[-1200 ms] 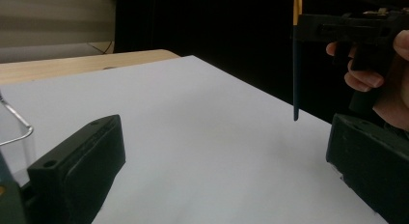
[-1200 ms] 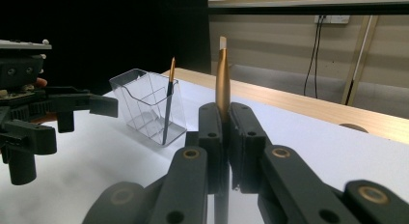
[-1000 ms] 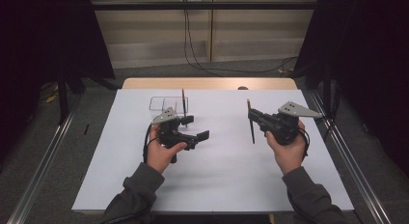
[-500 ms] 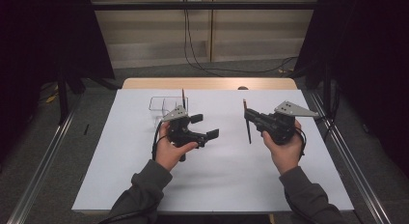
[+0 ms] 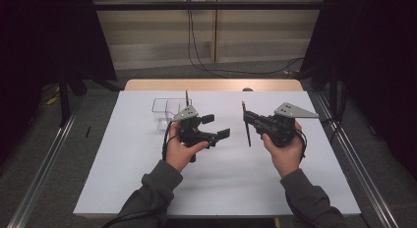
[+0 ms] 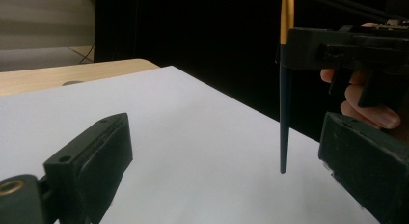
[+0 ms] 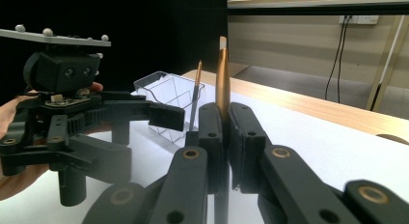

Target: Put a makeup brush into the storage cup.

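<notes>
While it stands nearly upright above the white sheet, the brush (image 5: 246, 124) is clamped in the right tool (image 5: 247, 116), whose jaws are pressed together on its handle. In the right gripper view the golden upper part of the brush (image 7: 222, 77) rises above the closed jaws, with a pale tip on top. In the left gripper view the dark lower end of the brush (image 6: 284, 118) tapers to a point hanging just above the sheet (whether it touches I cannot tell).

Just to the left of the right tool, the left tool (image 5: 216, 126) points toward the brush with its jaws wide apart and nothing between them; they have just been closing a little. The brush sits ahead of them, near the right jaw in the left gripper view. Each tool is gripped by one of the person's hands, the sleeves coming in from below.

Behind the left tool stands a clear box (image 5: 164, 110) with compartments, and a second brush (image 5: 187, 98) stands upright in it. In the right gripper view that brush (image 7: 196, 98) leans at the box (image 7: 166, 96) edge.

Everything rests on a bench (image 5: 147, 84) covered by the sheet (image 5: 226, 184).
</notes>
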A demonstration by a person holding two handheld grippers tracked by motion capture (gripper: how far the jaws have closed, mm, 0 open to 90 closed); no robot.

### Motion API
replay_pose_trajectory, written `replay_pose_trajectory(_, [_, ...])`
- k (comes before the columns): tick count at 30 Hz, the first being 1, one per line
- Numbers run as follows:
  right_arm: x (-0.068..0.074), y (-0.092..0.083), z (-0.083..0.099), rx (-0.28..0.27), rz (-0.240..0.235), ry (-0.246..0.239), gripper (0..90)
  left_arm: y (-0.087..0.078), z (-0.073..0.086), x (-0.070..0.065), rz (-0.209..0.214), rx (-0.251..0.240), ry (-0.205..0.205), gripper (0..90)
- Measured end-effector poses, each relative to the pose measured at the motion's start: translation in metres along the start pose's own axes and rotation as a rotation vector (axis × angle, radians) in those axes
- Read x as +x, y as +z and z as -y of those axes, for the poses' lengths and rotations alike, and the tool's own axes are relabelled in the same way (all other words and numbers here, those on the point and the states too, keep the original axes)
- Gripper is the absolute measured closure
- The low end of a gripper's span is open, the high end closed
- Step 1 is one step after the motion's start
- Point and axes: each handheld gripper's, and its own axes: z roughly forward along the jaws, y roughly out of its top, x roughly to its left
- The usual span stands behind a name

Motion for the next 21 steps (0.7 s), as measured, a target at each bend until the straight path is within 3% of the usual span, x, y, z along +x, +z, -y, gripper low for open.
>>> replay_pose_trajectory(5, [0.002,0.002,-0.001,0.007,-0.009,0.000,84.4,0.005,-0.001,0.000,0.009,-0.012,-0.017,9.8])
replay_pose_trajectory(13, [0.005,0.004,-0.001,0.004,-0.021,-0.001,84.4,0.015,-0.002,-0.005,0.059,-0.007,-0.031,17.4])
replay_pose_trajectory(21, [0.007,0.006,-0.002,0.004,-0.029,0.000,84.4,0.020,-0.003,-0.008,0.071,-0.001,-0.014,24.2])
